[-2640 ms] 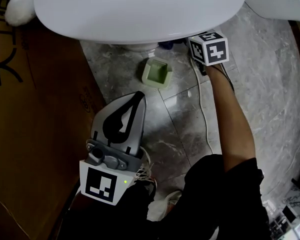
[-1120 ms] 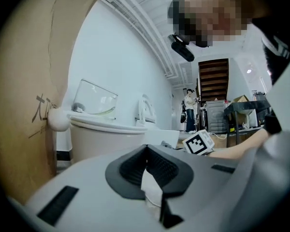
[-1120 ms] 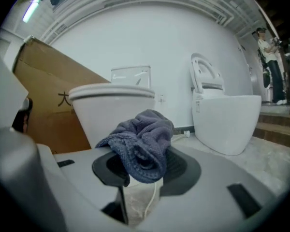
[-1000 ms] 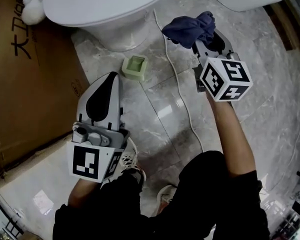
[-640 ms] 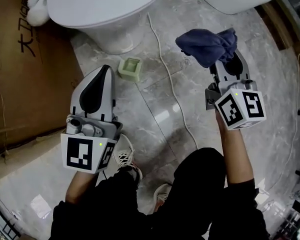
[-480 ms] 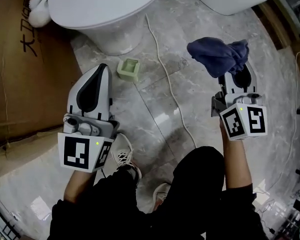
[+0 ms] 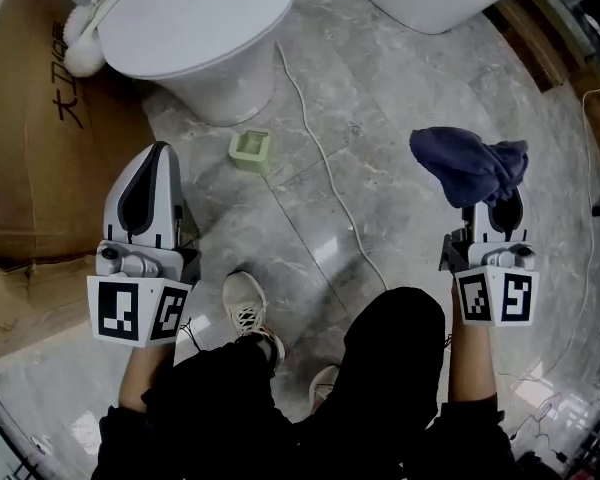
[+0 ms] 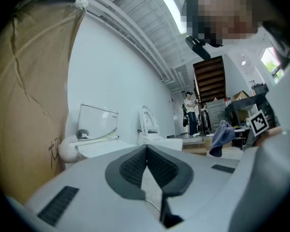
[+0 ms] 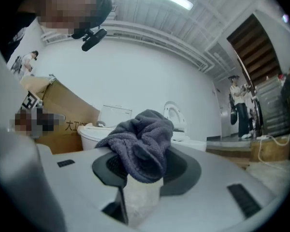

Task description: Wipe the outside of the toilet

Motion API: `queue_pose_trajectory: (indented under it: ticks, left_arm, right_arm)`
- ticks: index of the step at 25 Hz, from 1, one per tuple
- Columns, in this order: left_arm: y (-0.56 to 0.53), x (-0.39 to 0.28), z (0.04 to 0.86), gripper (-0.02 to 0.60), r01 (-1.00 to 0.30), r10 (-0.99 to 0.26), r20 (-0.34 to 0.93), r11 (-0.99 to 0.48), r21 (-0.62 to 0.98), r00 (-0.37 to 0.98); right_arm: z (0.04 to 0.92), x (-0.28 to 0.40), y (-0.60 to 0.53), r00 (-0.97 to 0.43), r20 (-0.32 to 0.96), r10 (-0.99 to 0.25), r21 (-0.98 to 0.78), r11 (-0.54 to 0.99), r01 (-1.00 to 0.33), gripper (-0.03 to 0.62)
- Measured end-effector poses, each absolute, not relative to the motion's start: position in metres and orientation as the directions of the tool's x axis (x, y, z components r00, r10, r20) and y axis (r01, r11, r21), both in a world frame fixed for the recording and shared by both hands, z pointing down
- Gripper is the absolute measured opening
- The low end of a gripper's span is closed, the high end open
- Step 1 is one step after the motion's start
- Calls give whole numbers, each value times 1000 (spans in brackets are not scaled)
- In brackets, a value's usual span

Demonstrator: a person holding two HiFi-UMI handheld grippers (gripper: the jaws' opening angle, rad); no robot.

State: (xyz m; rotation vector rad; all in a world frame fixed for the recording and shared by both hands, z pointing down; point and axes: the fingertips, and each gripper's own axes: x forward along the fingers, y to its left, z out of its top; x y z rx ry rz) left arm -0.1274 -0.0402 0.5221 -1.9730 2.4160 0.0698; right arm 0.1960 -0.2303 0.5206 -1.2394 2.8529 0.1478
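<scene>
Withdrawing from the white ceramic toilet (image 7: 195, 38), your right gripper (image 7: 490, 206) has carried the bunched dark-blue terry cloth (image 7: 468, 166) to the near right, well apart from the bowl. Wiping contact is broken, so this pass looks finished or paused. Its jaws clamp the cloth, which juts far-left. Your left gripper (image 7: 152, 168) is closed on nothing. The toilet sits far left, its long axis apparently left–right, front rim rightward.

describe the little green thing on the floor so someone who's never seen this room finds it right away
Start at the white toilet at the upper left of the head view, beside the cardboard box. On the grey marble floor close to its base sits a small square open-topped container, left of the white cable. It is the only pale green thing there.
</scene>
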Motion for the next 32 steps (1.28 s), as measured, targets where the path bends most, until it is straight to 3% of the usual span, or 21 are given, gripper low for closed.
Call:
queue_pose_trajectory:
  ticks: [5,14,23,32]
  left_arm:
    - [-39,-133,512,9,-980,-977,-67,201,2,-201]
    - [-59,-137,509,9,-983,-982,-108,163,-85,-153]
    - [-90,-143,488,9,-994,-994,15,106,-8,-106]
    - [-90,-129,408,9,-993,-986,119,119,23,-116]
  right_arm:
    - [511,235,-226,-627,-74,-776,101,619,-779,153]
    - [512,225,-244,-600,-78,-796,74,595,-800,153]
    - [487,201,-255,-607,0,-794,81,605,-792,152]
    - [395,198,-252,-607,51,-793,88,609,-788,152]
